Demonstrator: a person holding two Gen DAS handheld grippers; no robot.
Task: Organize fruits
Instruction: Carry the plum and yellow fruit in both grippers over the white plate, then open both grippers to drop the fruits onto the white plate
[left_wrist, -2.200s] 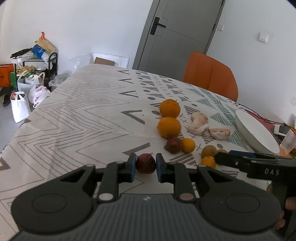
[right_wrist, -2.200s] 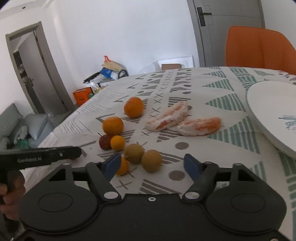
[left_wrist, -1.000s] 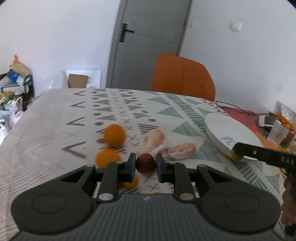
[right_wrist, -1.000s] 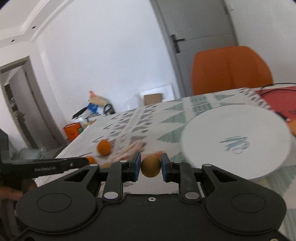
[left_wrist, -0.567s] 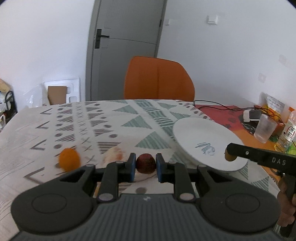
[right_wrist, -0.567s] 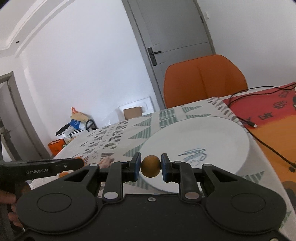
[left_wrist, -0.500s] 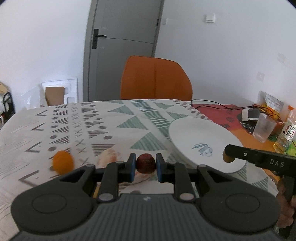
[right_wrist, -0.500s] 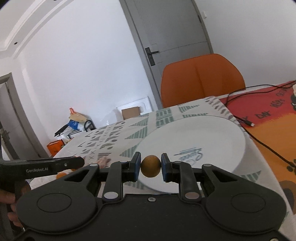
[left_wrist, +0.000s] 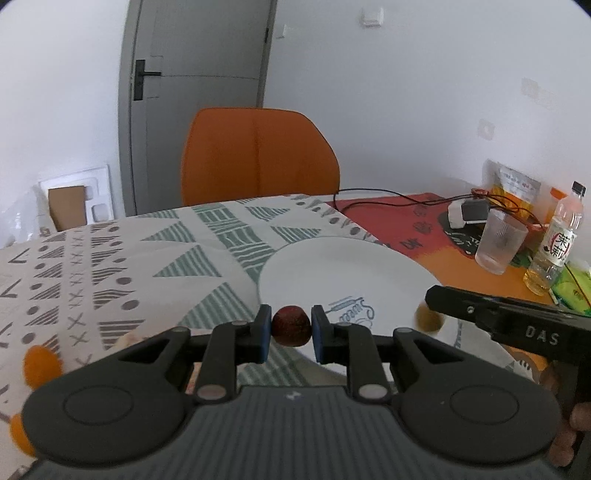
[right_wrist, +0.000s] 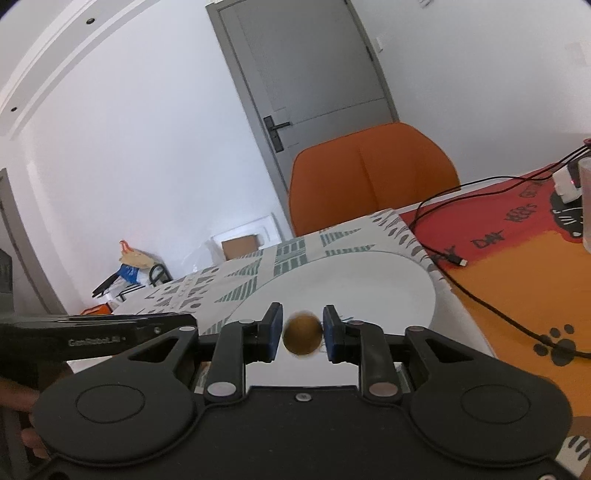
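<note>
both tongs have come over the white plate (left_wrist: 332, 266) since half a second ago. left tongs (left_wrist: 291, 326) clamp a dark red fruit (left_wrist: 291, 325) at its near rim; right tongs (right_wrist: 303, 332) have parted slightly around a blurred brown fruit (right_wrist: 302, 332). glass (left_wrist: 498, 242), bottle (left_wrist: 554, 243) and cable (right_wrist: 480, 291) stand beside the plate on the counter (left_wrist: 110, 258).

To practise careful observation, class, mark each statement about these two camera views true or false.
1. The left gripper grips a dark red fruit. True.
2. The chair behind the table is blue. False: it is orange.
3. A glass stands beside a bottle. True.
4. The fruit between the right gripper fingers is green. False: it is a brown fruit.
</note>
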